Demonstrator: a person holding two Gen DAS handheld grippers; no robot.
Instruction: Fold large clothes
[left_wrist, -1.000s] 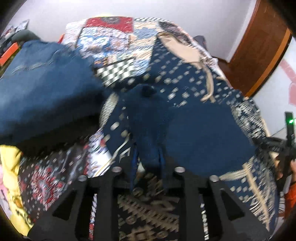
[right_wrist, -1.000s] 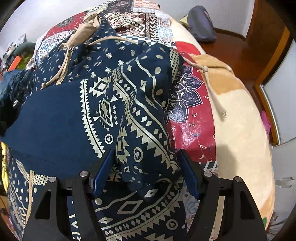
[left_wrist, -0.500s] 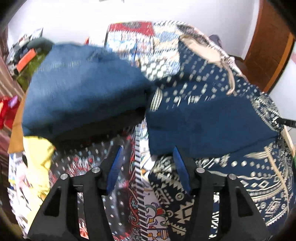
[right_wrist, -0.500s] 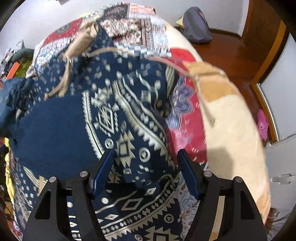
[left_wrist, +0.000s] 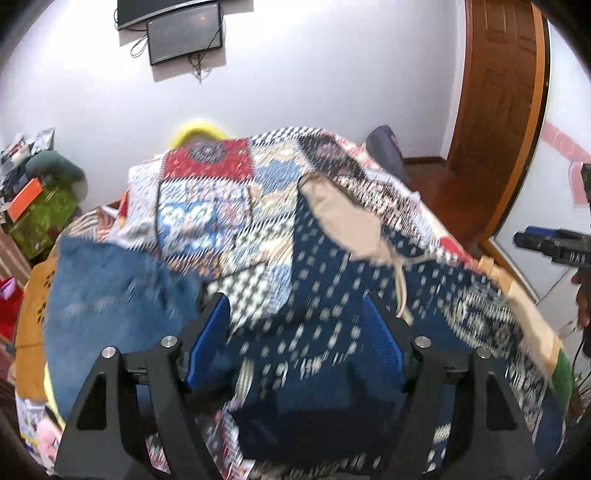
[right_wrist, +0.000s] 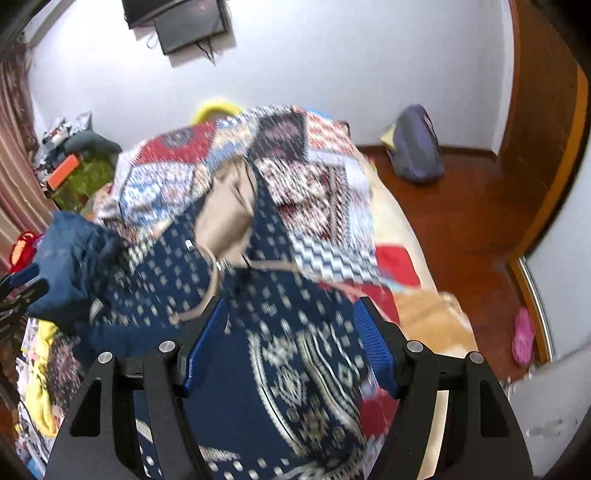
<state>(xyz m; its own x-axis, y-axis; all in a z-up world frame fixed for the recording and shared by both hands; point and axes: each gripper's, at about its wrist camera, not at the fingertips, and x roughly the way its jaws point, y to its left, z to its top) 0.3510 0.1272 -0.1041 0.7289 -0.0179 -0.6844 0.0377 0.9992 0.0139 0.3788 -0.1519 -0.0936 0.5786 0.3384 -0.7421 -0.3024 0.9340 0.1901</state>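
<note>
A navy garment (left_wrist: 332, 280) printed in cream lies folded across the bed, its beige lining (left_wrist: 343, 225) and drawstring (left_wrist: 400, 288) toward the far end. My left gripper (left_wrist: 295, 332) hovers above it. Its jaws are opening and no cloth is between the blue pads (left_wrist: 207, 339). In the right wrist view the same garment (right_wrist: 280, 306) and its beige lining (right_wrist: 225, 210) lie under my right gripper (right_wrist: 290, 339), which is open and above the fabric, holding nothing. Both views are motion-blurred. The right gripper (left_wrist: 554, 245) shows at the left view's right edge.
Folded blue jeans (left_wrist: 110, 295) sit on a pile left of the garment. A patchwork bedcover (left_wrist: 221, 192) covers the bed. A grey backpack (right_wrist: 417, 147) and a pink slipper (right_wrist: 522, 336) lie on the wooden floor. A wooden door (left_wrist: 498, 110) stands at right, clutter (left_wrist: 40, 214) at left.
The left gripper let go of the dark blue fold and spread its jaws. Both grippers rose and tilted up, so the wall and screen now show. The right jaws stayed apart.
</note>
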